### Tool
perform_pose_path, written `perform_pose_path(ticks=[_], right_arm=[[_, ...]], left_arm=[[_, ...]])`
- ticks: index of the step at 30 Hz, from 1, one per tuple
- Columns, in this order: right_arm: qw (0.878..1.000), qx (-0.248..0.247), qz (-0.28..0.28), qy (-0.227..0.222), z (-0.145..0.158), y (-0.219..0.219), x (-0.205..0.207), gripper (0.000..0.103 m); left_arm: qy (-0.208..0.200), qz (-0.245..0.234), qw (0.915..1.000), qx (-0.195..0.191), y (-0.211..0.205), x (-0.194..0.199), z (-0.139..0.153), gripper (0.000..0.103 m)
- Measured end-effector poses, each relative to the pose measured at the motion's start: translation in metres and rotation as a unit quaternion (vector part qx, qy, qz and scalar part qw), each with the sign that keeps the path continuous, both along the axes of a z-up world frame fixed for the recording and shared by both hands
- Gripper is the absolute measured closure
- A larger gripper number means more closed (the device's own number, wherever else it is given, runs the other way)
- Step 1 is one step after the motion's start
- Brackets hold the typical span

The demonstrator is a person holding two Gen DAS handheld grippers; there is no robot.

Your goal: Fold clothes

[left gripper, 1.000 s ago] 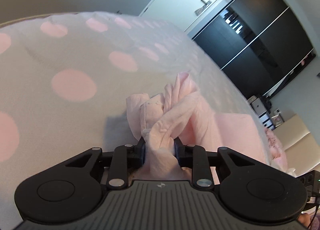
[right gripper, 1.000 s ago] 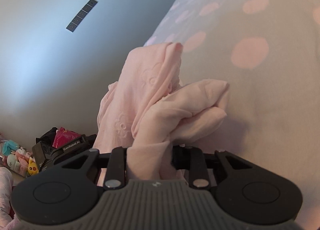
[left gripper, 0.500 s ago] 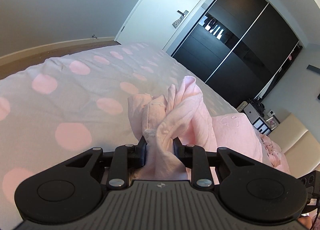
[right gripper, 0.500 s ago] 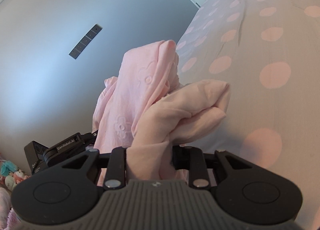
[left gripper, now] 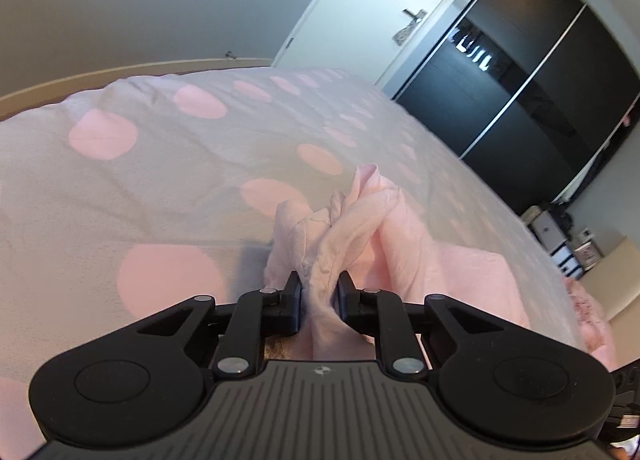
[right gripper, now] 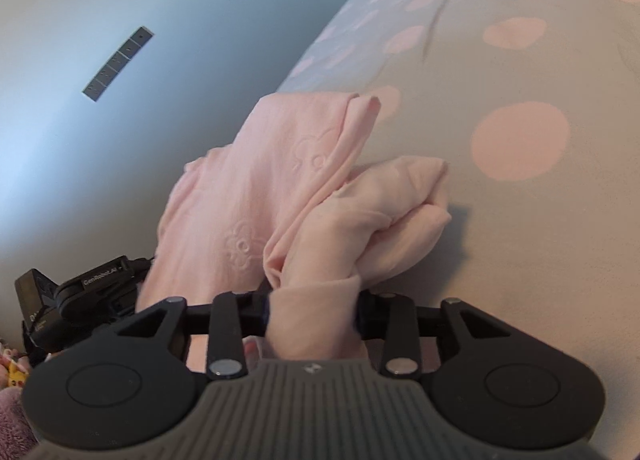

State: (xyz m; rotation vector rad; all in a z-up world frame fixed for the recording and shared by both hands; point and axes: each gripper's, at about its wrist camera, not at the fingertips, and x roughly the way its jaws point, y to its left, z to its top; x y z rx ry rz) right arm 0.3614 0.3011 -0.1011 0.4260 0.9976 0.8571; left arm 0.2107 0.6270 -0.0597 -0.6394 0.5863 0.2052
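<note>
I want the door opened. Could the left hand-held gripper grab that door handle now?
Probably not. The left hand-held gripper has a bunched pink garment between its closing jaws, and the door handle lies far beyond the polka-dot bedspread. It would have to drop the cloth and travel past the bed.

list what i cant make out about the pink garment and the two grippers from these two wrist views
- Pink garment, kind and full shape: bunched in both views, its lower part behind the gripper bodies.
- Left gripper: jaws closing on cloth; pad faces covered by it.
- Right gripper: jaws opening, cloth between them; pad contact hidden by cloth.
- Bedspread: edges cut off.
</note>
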Motion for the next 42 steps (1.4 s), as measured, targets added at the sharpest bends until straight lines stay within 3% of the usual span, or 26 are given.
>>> perform_pose_path(ticks=[3,7,11,14,16,21,25,31,39,42], right_arm=[[1.000,-0.028,-0.008,-0.006,0.004,-0.011,-0.001,0.055],[0.997,-0.061,-0.020,-0.043,0.026,-0.034,-0.009,0.052],[0.992,-0.059,-0.026,-0.108,0.062,-0.053,-0.028,0.061],[0.992,-0.029,0.023,-0.122,0.078,-0.042,-0.049,0.070],[0.990,-0.037,0.050,-0.127,0.076,-0.028,-0.063,0.078],[0.988,-0.109,0.049,-0.101,0.038,-0.010,-0.076,0.084],[0.990,-0.110,0.032,-0.082,0.027,-0.018,-0.075,0.089],[0.989,-0.103,0.034,-0.100,0.063,-0.049,-0.092,0.084],[0.982,-0.106,0.044,-0.152,0.135,-0.140,-0.142,0.066],[0.974,-0.119,0.040,-0.187,0.164,-0.188,-0.170,0.056]], left_arm=[[0.009,0.020,0.9997,0.014,-0.003,-0.008,0.006,0.077],[0.000,0.035,0.9981,0.051,-0.011,-0.027,0.027,0.077],[-0.022,0.014,0.9968,0.075,-0.029,-0.048,0.054,0.077],[-0.028,-0.022,0.9964,0.077,-0.051,-0.049,0.060,0.077],[-0.003,-0.030,0.9956,0.089,-0.065,-0.043,0.052,0.077],[0.060,-0.012,0.9943,0.087,-0.072,-0.034,0.018,0.077],[0.065,0.001,0.9948,0.078,-0.074,-0.041,0.022,0.077],[0.065,-0.023,0.9892,0.129,-0.115,-0.062,0.062,0.073],[0.027,-0.091,0.9776,0.188,-0.235,-0.100,0.136,0.046],[0.000,-0.112,0.9683,0.223,-0.294,-0.118,0.160,0.035]])
